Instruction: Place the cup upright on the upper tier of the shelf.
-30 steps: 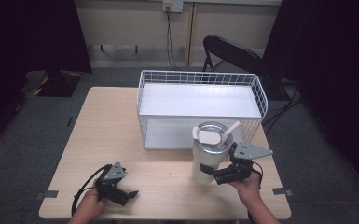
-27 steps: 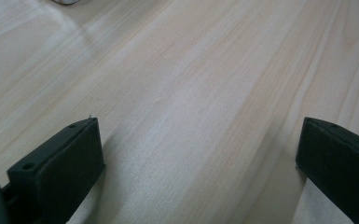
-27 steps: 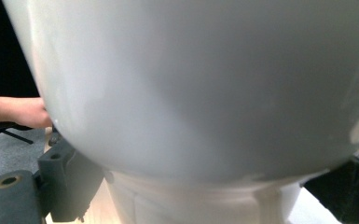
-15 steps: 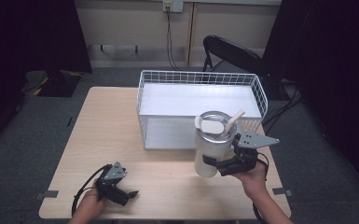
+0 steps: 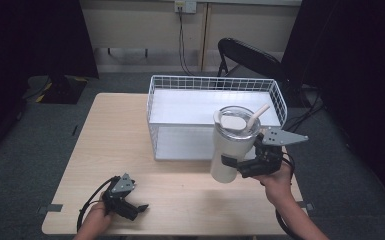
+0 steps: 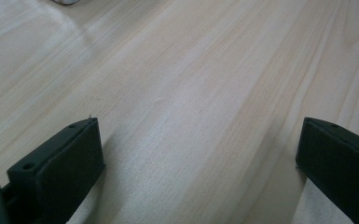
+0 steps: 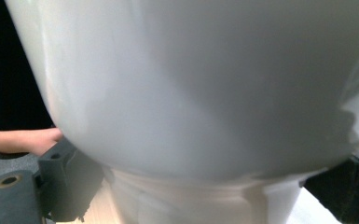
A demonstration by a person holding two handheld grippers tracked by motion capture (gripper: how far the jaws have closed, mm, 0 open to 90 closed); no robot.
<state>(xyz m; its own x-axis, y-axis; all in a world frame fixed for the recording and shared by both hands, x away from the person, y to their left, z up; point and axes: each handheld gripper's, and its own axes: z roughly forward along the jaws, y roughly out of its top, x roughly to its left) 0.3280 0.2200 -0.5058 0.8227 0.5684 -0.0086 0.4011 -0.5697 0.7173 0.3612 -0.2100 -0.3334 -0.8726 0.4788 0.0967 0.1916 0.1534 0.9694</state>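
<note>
The right tool (image 5: 234, 167) is clenched on the tumbler (image 5: 232, 145), held apparently clear of the surface (image 5: 115, 130) before the basket (image 5: 215, 85). The left tool (image 5: 135, 209) rests wide open, grasping nothing.

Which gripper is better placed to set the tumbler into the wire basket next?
Right. The right gripper is shut on the tumbler, holding it off the table beside the wire basket. The left gripper sits open and low on the table's near-left corner, away from both.
</note>
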